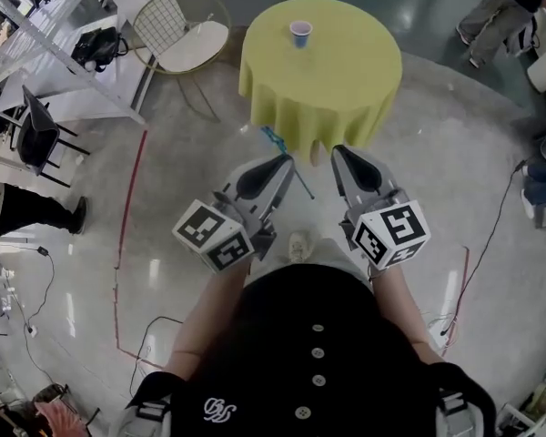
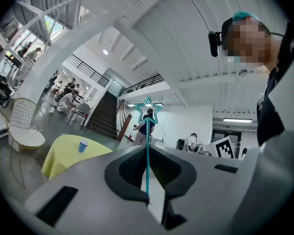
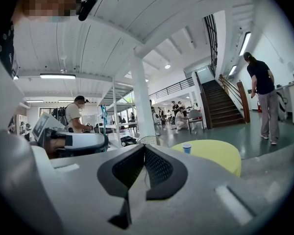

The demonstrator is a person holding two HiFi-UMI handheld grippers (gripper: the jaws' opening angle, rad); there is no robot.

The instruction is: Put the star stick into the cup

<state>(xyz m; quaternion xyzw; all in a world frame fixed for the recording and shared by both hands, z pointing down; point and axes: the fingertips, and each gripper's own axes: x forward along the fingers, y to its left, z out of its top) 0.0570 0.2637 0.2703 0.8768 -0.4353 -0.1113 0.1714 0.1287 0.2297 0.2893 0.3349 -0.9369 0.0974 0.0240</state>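
Note:
A teal star stick (image 1: 275, 140) is clamped in my left gripper (image 1: 285, 162), which is shut on its thin stem. In the left gripper view the star (image 2: 148, 110) rises upright above the jaws of the left gripper (image 2: 148, 150). The blue cup (image 1: 300, 33) stands upright on the far side of a round table with a yellow cloth (image 1: 332, 80), well ahead of both grippers. The cup (image 2: 83, 145) shows at the lower left of the left gripper view. My right gripper (image 1: 339, 154) is held beside the left one. The right gripper (image 3: 144, 147) is shut with nothing in it, and the cup (image 3: 186, 148) lies ahead to its right.
A white wire chair (image 1: 186, 31) stands left of the table. Desks and black chairs (image 1: 36, 126) line the left side. A red line (image 1: 126, 217) and cables (image 1: 496, 235) cross the floor. A person (image 3: 261, 96) stands at the far right near a staircase.

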